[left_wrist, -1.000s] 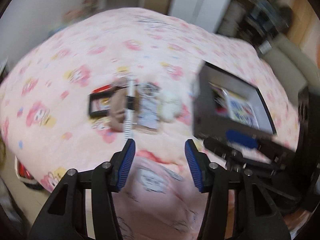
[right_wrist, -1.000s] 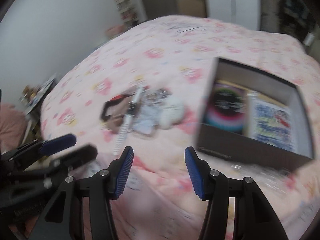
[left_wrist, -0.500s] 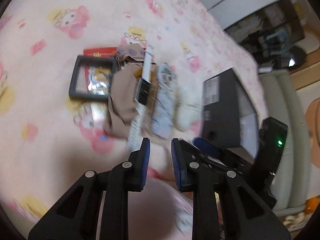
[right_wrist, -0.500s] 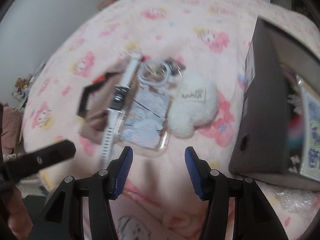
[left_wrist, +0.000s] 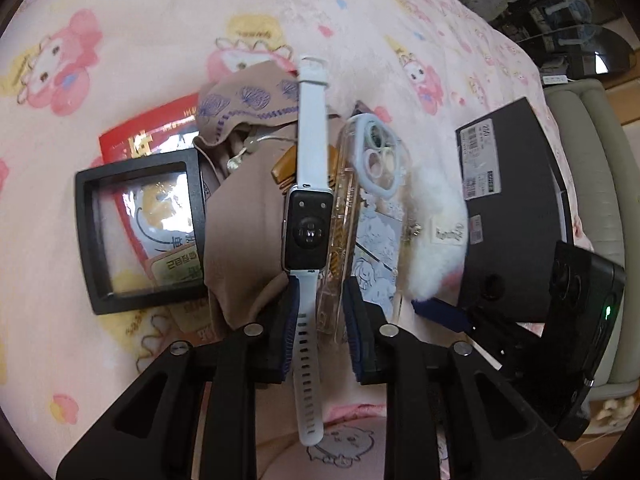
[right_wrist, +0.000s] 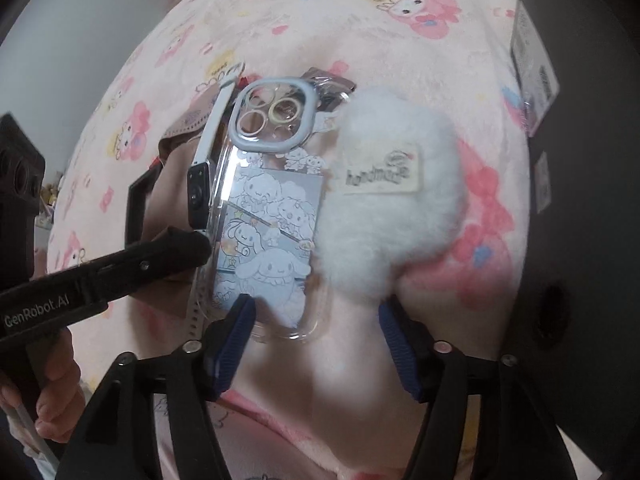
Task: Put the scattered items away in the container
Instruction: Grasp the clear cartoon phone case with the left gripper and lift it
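A watch (left_wrist: pixel 308 220) with a white strap lies face down on a beige pouch (left_wrist: pixel 240 232). My left gripper (left_wrist: pixel 320 308) straddles the lower strap and the edge of a clear cartoon phone case (right_wrist: pixel 268 232). Its jaws are narrow and opening, and the pads do not press the strap. My right gripper (right_wrist: pixel 316 320) is opening wide over the case's near end and the lower edge of a white fluffy item (right_wrist: pixel 384 216). Nothing is gripped. The black box (right_wrist: pixel 580 160) stands just right of the pile.
A black square frame (left_wrist: pixel 140 232) lies over a red envelope (left_wrist: pixel 148 132) left of the pouch. Everything rests on a soft pink cartoon blanket (left_wrist: pixel 120 20). A person's hand (right_wrist: pixel 48 400) holds the left gripper. Dark furniture stands beyond the bed at top right.
Both grippers have come down close onto the pile. The left jaws narrowed and now straddle the watch strap. The right jaws have spread wider.
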A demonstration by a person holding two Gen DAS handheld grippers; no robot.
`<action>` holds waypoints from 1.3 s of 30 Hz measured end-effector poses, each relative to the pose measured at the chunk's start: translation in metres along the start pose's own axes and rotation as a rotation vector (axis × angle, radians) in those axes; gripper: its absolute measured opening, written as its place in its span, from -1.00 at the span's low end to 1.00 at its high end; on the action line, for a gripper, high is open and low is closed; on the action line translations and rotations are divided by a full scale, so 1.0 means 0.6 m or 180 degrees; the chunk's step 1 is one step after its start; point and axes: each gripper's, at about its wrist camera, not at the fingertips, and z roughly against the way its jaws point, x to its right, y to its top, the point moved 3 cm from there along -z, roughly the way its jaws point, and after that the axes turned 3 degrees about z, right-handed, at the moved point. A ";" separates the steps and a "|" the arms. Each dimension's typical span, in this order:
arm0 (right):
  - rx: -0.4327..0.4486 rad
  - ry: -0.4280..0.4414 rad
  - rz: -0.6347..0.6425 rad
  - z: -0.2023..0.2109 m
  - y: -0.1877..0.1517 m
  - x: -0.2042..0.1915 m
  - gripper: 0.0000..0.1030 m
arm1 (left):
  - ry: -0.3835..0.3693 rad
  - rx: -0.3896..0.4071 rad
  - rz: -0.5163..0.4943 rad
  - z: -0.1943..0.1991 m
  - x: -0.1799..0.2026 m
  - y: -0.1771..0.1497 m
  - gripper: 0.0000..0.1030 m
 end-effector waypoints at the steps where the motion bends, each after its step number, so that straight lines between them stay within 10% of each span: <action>1: -0.0008 0.0026 0.0013 -0.007 0.002 -0.002 0.52 | -0.0009 -0.0007 0.0023 -0.004 -0.002 0.001 -0.49; 3: -0.0012 0.0121 0.0003 -0.019 0.007 -0.004 0.55 | -0.0015 -0.0007 0.0046 -0.007 -0.002 -0.001 -0.50; 5: 0.0048 0.0210 0.0055 -0.011 0.009 -0.011 0.02 | 0.0009 0.0022 -0.0010 0.000 0.006 -0.006 -0.50; 8: 0.0169 0.0172 0.0240 0.020 0.002 -0.030 -0.14 | -0.0018 0.0029 -0.0051 0.016 0.024 -0.019 -0.54; 23: 0.0594 0.0415 0.0356 0.234 -0.120 -0.027 -0.17 | -0.0066 0.0365 -0.0385 0.137 0.158 -0.181 -0.50; 39: 0.0542 0.0290 -0.0161 0.270 -0.251 0.177 -0.18 | -0.0232 -0.0261 -0.0271 -0.049 0.295 -0.309 -0.45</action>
